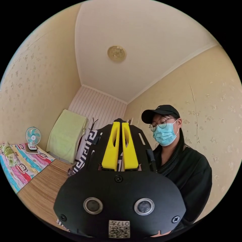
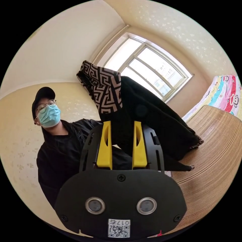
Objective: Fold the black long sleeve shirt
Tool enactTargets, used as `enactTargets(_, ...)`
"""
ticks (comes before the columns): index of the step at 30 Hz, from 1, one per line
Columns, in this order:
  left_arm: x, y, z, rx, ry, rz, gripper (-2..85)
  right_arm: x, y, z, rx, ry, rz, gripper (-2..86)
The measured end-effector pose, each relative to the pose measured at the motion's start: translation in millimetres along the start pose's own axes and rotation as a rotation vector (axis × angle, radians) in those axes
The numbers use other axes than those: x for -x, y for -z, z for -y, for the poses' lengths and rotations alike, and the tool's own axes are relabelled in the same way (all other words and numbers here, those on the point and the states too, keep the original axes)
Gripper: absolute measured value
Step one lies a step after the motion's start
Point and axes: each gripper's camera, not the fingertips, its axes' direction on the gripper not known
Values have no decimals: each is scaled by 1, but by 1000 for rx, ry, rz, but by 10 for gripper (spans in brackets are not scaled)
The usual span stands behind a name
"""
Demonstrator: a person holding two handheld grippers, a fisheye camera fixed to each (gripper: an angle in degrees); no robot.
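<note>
right gripper [image 2: 122,123] jaws clamp the black shirt [image 2: 151,121], held raised above the woven mat [image 2: 214,156], patterned sleeve [image 2: 103,85] uppermost; left gripper [image 1: 120,124] jaws stand nearly closed, whether on fabric cannot be told

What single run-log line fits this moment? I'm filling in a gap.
right tongs: shut on black long sleeve shirt with patterned trim, lifted | left tongs: jaws nearly together, grip unclear | woven straw mat below

Black shirt [image 2: 161,126] on woven bed mat [image 2: 214,156]
</note>
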Motion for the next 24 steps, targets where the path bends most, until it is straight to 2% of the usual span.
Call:
enactTargets(3,1,11,-3,-11,20,15,-10,3,-7,2,60,-13,-94,51)
enactTargets(9,-7,28,-6,15,52,87,-10,65,45,-5,-80,93,-293,17)
enactTargets(12,-22,30,-8,79,49,212,-10,120,75,-16,-154,182,-420,14)
enactTargets(17,-50,9,-40,286,61,579,-10,221,108,-52,-256,308,-666,12)
enactTargets(20,-52,-18,-71,348,99,563,-10,266,117,-79,-306,363,-718,11)
enactTargets(24,-47,-50,-89,307,167,446,-10,314,125,-104,-375,376,-828,10)
